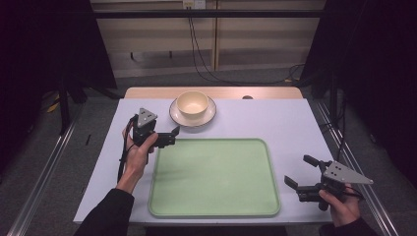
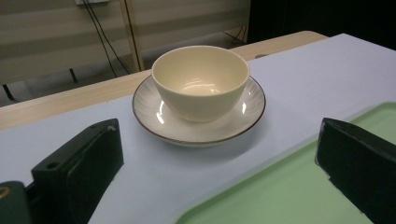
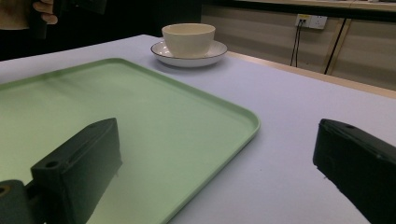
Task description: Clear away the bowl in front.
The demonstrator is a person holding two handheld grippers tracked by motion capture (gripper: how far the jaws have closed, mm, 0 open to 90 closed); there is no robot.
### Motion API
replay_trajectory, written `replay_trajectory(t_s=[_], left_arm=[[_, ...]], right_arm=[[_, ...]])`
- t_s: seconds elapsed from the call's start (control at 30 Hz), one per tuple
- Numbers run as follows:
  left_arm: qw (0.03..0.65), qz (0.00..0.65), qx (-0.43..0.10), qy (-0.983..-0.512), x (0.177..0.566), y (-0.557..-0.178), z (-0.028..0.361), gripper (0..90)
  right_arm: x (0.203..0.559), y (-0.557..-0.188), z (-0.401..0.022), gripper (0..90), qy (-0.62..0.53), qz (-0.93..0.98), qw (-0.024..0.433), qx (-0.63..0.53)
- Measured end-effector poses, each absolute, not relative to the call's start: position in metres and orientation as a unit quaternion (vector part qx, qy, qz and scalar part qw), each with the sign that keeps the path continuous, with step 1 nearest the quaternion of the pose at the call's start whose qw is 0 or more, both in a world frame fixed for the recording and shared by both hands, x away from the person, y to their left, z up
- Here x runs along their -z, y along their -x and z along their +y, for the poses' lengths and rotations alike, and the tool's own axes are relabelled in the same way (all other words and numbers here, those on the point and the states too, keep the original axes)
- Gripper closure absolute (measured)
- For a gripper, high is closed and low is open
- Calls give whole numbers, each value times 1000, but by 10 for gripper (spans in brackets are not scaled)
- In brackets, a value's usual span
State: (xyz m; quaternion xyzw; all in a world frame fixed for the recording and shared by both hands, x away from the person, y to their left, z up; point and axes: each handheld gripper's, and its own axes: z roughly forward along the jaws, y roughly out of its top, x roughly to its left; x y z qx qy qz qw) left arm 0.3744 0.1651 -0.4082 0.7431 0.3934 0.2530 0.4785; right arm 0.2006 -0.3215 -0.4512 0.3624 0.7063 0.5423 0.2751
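Observation:
A cream bowl stands upright on a white saucer with a dark rim at the back of the table. In front of them lies an empty pale green tray. My left gripper hovers off the tray's far left corner, open and pointing at the bowl and saucer, with nothing between its jaws. My right gripper is open just right of the tray's near right corner. Its view looks across the tray to the bowl, and its jaws hold nothing.
A pale cover lies over the table, with a bare wooden strip along the far edge. Cables trail over the floor behind. Metal rails run beside the table on both sides.

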Motion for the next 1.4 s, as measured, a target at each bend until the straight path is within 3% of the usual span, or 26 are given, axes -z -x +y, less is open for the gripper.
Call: replay_trajectory(t_s=[0.9, 1.4], left_arm=[[448, 402, -266, -753, 404, -430, 149, 75], [456, 402, -232, -760, 405, -455, 139, 97]], right_arm=[[451, -200, -321, 6, -363, 704, 276, -545], [452, -201, -322, 6, -361, 705, 276, -544]])
